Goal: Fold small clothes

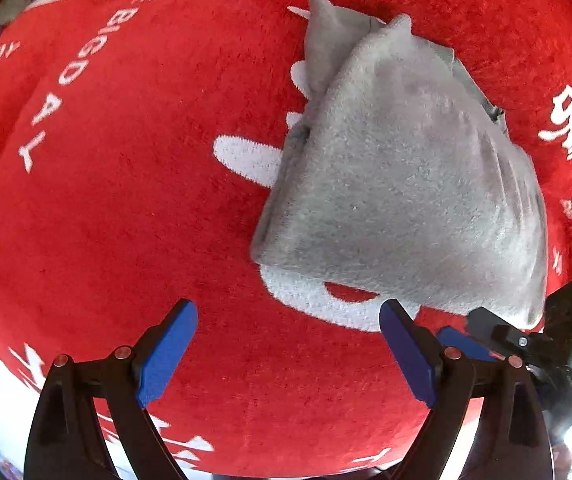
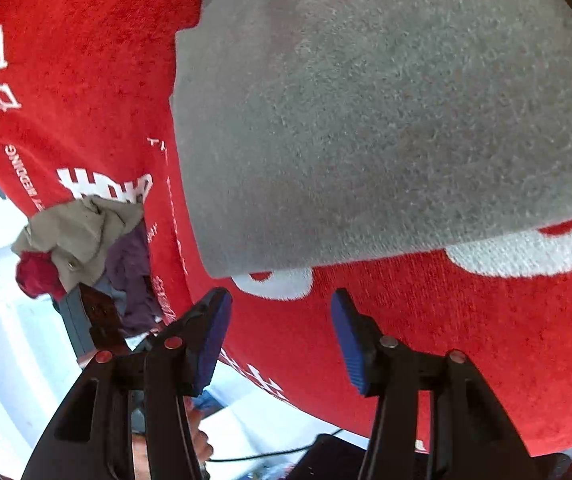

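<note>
1. Left gripper (image 1: 287, 344) aimed steeply down at red blanket (image 1: 126, 220), jaws wide, holding nothing.
2. Right gripper (image 2: 282, 336) tilted down, half open, empty, just short of one folded grey garment (image 2: 365, 120) lying on blanket.
3. One heap of clothes (image 2: 86, 248) at blanket's edge.

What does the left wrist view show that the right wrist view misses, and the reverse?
Only the left wrist view: the whole folded grey fleece garment with its far end, plus the right claw beside its near corner.

Only the right wrist view: a heap of unfolded clothes, beige, red and purple, at the cloth's edge.

Both: the grey garment lying on the red plush cloth with white lettering, and each claw open and empty; the left claw stands wide.
</note>
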Tool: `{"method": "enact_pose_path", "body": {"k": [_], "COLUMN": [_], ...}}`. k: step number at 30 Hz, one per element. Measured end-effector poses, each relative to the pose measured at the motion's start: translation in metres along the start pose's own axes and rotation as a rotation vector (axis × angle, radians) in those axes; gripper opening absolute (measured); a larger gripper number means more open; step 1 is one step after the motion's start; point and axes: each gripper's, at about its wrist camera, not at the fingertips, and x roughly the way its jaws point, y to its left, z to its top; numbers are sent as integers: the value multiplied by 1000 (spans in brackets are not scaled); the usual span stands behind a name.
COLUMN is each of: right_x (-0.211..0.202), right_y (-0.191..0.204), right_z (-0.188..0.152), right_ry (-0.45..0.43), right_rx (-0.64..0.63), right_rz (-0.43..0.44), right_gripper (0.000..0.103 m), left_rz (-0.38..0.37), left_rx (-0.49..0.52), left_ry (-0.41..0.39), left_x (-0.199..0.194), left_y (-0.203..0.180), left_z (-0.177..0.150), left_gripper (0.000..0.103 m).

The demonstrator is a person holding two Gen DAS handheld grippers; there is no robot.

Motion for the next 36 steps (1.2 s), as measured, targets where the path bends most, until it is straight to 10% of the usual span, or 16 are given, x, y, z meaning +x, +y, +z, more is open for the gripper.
{"method": "enact_pose_path", "body": {"k": [12, 16, 24, 36], "right_x": [8, 12, -8, 0], "right_y": [-24, -30, -2, 1], "right_z": [17, 21, 27, 27], "right_ry": [-76, -112, -123, -33], "right_rx": [220, 299, 164, 37], "right_rz": [162, 231, 299, 149], "right_gripper": [56, 15, 11, 11], "left_rz": [-191, -263, -407, -299], "left_rx": [-113, -119, -133, -115], "left_ry": [15, 1, -44, -156], "left_x": [8, 6, 8, 30], "left_y": [-2, -7, -30, -56], "left_z": [3, 5, 19, 50], "left_gripper": [93, 93, 93, 93]}}
